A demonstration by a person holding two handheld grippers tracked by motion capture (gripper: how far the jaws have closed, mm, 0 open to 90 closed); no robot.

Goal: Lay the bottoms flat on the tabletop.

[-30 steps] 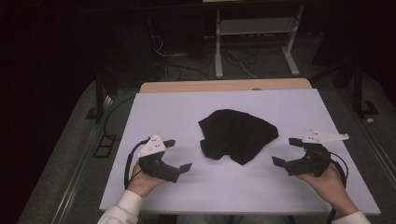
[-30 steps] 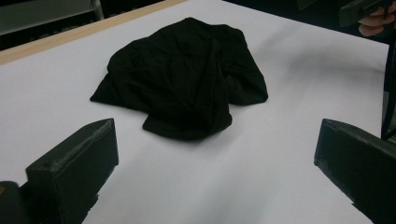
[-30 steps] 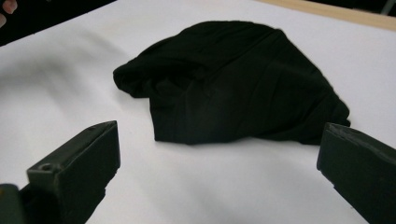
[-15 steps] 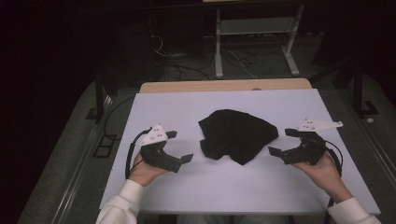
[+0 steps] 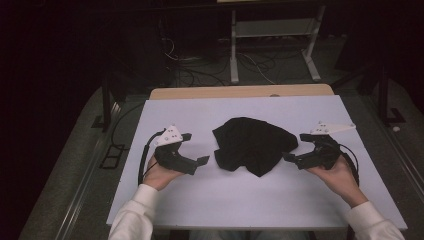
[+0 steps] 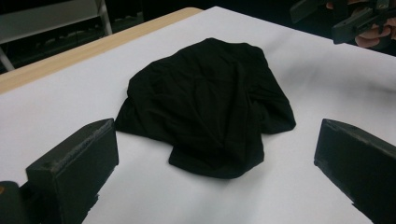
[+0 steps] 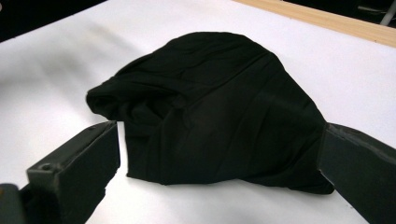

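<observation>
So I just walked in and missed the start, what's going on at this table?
A person holds a two-jaw tool in each hand over a white table. A crumpled black cloth lies in the middle. The left tool sits open a little short of the cloth's left edge. The right tool is open at the cloth's right edge, its jaws to either side of the fabric. Nothing is gripped yet.
</observation>
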